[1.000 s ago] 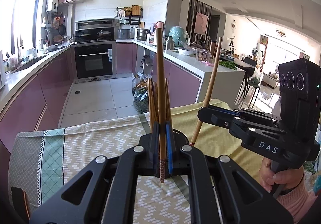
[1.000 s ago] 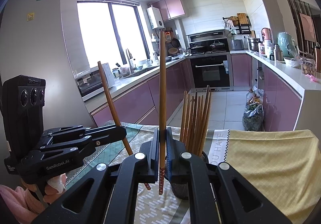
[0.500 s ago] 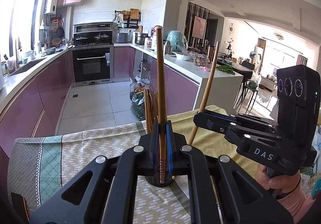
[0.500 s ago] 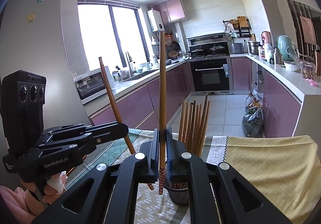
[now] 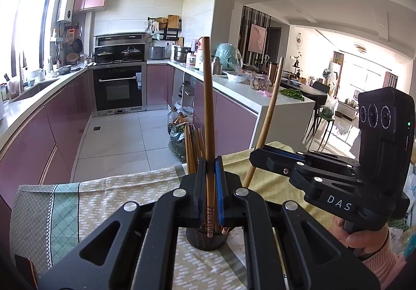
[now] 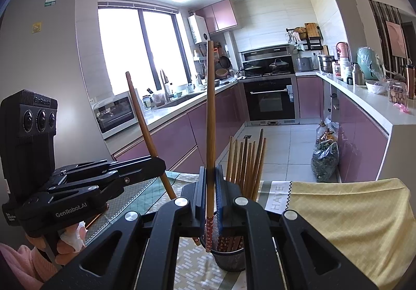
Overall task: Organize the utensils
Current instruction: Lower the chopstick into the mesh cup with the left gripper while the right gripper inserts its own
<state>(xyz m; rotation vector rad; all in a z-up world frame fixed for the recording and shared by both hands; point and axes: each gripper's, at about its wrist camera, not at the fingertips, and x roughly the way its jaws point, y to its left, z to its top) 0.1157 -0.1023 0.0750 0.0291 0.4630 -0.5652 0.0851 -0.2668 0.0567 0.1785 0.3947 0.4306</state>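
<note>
My left gripper (image 5: 210, 162) is shut on an upright brown chopstick (image 5: 208, 108); its patterned lower end hangs over the mouth of the dark mesh holder (image 5: 205, 240). Several chopsticks (image 5: 193, 149) stand in that holder. To the right, my right gripper (image 5: 256, 156) is shut on a second, tilted chopstick (image 5: 269, 118). In the right wrist view, the right gripper (image 6: 210, 169) clamps its chopstick (image 6: 210, 113) just left of the holder (image 6: 228, 257) and its chopsticks (image 6: 247, 162). The left gripper (image 6: 160, 164) holds its leaning chopstick (image 6: 144, 126) there, lower end by the holder's rim.
The holder stands on a table covered by a green-and-beige patterned cloth (image 5: 104, 193) and a yellow cloth (image 6: 351, 212). A hand grips each gripper's handle. Beyond the table edge lie a tiled kitchen floor, purple cabinets and a white counter (image 5: 260, 92).
The left gripper and its chopstick have risen slightly, and the holder now shows below the jaws in both wrist views. Both grips are unchanged.
</note>
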